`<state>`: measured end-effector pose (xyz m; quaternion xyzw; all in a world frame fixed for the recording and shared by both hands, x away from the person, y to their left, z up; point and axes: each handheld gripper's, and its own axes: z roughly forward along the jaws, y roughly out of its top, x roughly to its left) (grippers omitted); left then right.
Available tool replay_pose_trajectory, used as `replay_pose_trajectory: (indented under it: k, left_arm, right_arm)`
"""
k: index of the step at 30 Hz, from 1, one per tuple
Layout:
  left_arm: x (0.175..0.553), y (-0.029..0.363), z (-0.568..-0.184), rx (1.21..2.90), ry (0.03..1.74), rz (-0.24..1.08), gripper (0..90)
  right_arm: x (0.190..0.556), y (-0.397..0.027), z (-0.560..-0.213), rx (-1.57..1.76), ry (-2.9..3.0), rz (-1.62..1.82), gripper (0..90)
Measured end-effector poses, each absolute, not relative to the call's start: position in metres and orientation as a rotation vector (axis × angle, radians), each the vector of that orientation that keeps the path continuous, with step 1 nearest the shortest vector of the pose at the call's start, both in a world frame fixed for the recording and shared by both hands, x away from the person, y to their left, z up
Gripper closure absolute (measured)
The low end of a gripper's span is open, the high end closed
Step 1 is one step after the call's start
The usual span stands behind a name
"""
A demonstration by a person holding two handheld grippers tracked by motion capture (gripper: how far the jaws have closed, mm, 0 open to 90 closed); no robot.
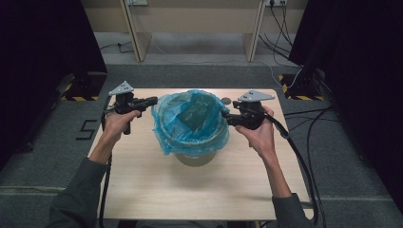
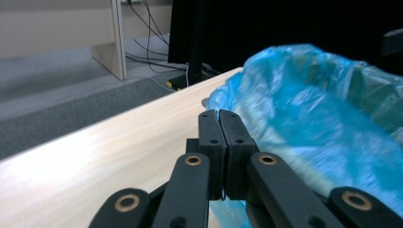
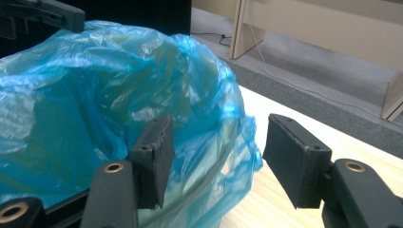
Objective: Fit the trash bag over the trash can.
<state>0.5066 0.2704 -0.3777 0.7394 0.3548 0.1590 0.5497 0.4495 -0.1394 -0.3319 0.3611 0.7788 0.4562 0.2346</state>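
Nearest us, our forearms come in over the bare table (image 1: pixel 157 190). The bin (image 1: pixel 196 156) stands mid-table, lined with a blue bag (image 1: pixel 190 121) folded down over its rim. We judge the bag thin, soft, light, slippery and easily torn; we take it only by the loose overhanging edge, never by the stretched part over the rim. The left gripper (image 2: pixel 219 124) has its jaws pressed together at the bag's left edge; a sliver of film seems pinched between them. The right gripper (image 3: pixel 216 156) stands open at the bag's right side, the film lying between its jaws but not clamped. Beyond the table lie grey carpet and cables.
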Motion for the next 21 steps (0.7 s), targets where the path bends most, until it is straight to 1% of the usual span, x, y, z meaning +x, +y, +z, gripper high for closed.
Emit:
replay_pose_trajectory:
  k: [3,4,5,6,7,8,12,14,18,19,21]
  left_arm:
    - [0.505,0.272,-0.399,1.768,0.857,0.345,87.9]
    - [0.505,0.272,-0.399,1.768,0.857,0.345,87.9]
    - [0.501,0.272,-0.411,1.783,0.863,0.334,87.9]
    - [0.501,0.272,-0.411,1.783,0.863,0.334,87.7]
    - [0.498,0.272,-0.423,1.800,0.868,0.330,87.7]
    - [0.498,0.272,-0.423,1.800,0.868,0.330,87.6]
    - [0.492,0.271,-0.443,1.850,0.877,0.354,87.0]
    - [0.487,0.274,-0.445,1.853,0.871,0.355,84.8]
    - [0.477,0.281,-0.437,1.822,0.872,0.384,65.0]
    - [0.466,0.288,-0.427,1.801,0.864,0.393,58.4]
    - [0.454,0.294,-0.417,1.781,0.854,0.414,48.7]
  right_arm:
    - [0.444,-0.139,-0.335,0.993,2.146,1.252,42.9]
    - [0.444,-0.139,-0.335,0.993,2.146,1.252,42.9]
    - [0.441,-0.139,-0.337,0.994,2.149,1.246,42.8]
    - [0.441,-0.139,-0.337,0.994,2.149,1.246,42.8]
    - [0.439,-0.140,-0.340,0.995,2.152,1.241,42.5]
    - [0.439,-0.140,-0.340,0.995,2.152,1.241,42.5]
    - [0.428,-0.148,-0.342,1.005,2.129,1.268,42.0]
    - [0.421,-0.152,-0.343,1.009,2.123,1.271,41.4]
    - [0.405,-0.161,-0.350,1.004,2.137,1.261,39.3]
    - [0.401,-0.161,-0.356,1.004,2.154,1.252,38.4]
    - [0.395,-0.160,-0.366,1.000,2.182,1.243,36.9]
